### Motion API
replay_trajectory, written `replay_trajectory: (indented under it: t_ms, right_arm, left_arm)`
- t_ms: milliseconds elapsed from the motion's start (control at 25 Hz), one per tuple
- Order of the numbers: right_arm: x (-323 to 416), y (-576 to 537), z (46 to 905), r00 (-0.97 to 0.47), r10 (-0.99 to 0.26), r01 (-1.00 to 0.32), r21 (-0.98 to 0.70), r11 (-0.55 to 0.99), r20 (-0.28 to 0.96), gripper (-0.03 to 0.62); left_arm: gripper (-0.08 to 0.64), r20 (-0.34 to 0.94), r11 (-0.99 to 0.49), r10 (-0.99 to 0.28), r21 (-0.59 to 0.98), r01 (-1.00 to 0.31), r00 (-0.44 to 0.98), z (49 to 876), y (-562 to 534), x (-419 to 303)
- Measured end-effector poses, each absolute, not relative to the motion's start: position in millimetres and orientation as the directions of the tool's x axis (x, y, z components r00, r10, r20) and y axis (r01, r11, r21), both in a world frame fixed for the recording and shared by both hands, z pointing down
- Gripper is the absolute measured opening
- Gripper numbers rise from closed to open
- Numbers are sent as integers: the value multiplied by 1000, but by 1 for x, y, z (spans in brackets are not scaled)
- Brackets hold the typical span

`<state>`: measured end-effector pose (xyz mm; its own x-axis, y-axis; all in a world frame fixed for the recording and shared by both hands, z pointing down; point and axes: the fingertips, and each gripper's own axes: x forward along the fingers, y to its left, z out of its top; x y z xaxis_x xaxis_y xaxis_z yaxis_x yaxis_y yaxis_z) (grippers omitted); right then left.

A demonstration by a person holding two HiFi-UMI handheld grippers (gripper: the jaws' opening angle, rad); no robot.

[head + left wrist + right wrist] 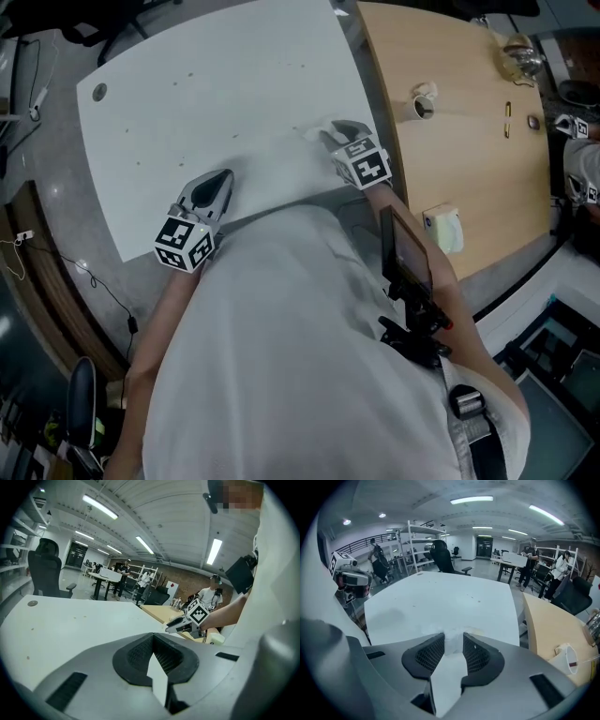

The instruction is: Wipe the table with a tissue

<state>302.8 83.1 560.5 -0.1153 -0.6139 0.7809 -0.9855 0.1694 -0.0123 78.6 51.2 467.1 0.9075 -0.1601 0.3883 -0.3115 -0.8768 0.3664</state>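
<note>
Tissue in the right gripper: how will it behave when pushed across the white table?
Likely floppy: the tissue sits crumpled between the jaws of the right gripper. Probably very light, so it should drag easily over the smooth white table. It may fold under rather than stay flat.

Bright, even light from ceiling strips, soft shadows, fisheye bending — dark corners.

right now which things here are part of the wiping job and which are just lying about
In the job: tissue, right gripper with jaws shut on it, white table.
Lying about: cup and pale box on the wooden table; left gripper, empty.
</note>
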Motion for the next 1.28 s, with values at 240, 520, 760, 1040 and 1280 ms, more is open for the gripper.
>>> replay_trajectory:
  t_ms: [240,520,760,1040,1280]
  right_arm:
    - [307,64,572,-91,-608,-976,50,210,789,121]
    - [301,35,591,-19,-562,-931,190,311,827,121]
    - [287,16,598,40,-592,-846,342,408,805,121]
    - [282,15,600,107,-632,-784,456,420,767,120]
    - [277,17,601,139,-602,-815,436,382,787,118]
  left_arm:
    - [5,423,-866,-210,338,-369,881,463,37,66]
    - [5,448,-829,-281,333,-450,849,463,30,42]
    - [5,480,-794,-327,328,-512,814,468,29,28]
    - [5,486,-785,-348,316,-533,802,463,17,17]
    - [5,468,-810,-290,345,-475,835,467,12,20]
